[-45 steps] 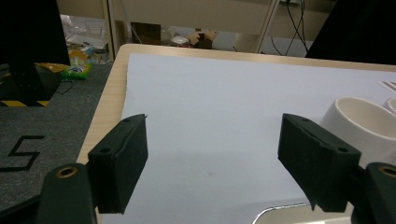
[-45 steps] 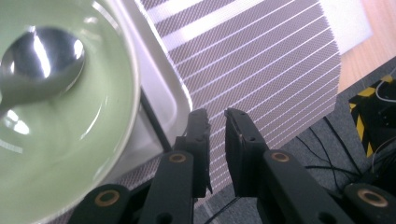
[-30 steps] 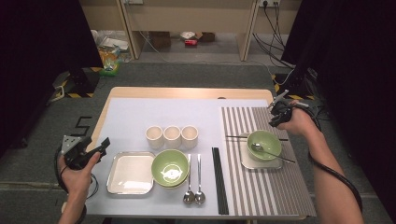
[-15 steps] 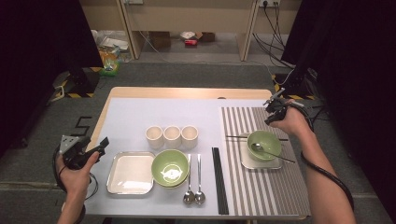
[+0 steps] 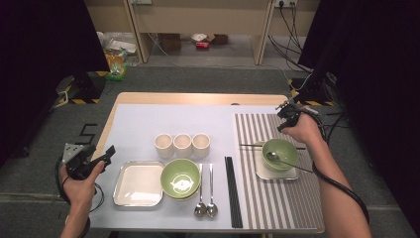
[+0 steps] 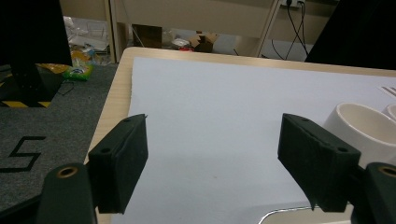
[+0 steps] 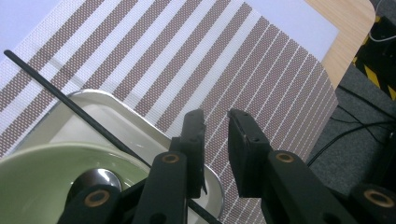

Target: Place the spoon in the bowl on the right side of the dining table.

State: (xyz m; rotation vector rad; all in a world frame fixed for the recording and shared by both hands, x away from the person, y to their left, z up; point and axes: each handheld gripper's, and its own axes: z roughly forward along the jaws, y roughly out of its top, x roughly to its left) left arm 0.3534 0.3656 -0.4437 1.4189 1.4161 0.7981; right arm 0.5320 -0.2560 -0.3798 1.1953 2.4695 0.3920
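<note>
My right gripper [image 5: 282,116] hovers over the far part of the striped placemat [image 5: 277,208], just behind a green bowl [image 5: 280,152]. In the right gripper view its jaws [image 7: 217,116] stand a narrow gap apart with nothing between them; they have just been closing slightly. The bowl [image 7: 37,177] holds a spoon [image 7: 91,179] and sits on a small metal tray [image 7: 116,121]. A black chopstick [image 7: 70,102] lies across that tray and passes under one jaw. My left gripper [image 5: 106,154] is off the table's left edge, open wide [image 6: 212,163] and empty.
Three white cups [image 5: 182,145] stand in a row mid-table, one of them [image 6: 364,130] close by my left gripper. In front of them sit a second green bowl [image 5: 181,177], a square metal tray [image 5: 137,183], two spoons [image 5: 205,198] and black chopsticks [image 5: 233,191].
My right gripper has drifted a little to the left over the far end of the placemat. The left gripper has stayed where it was.
</note>
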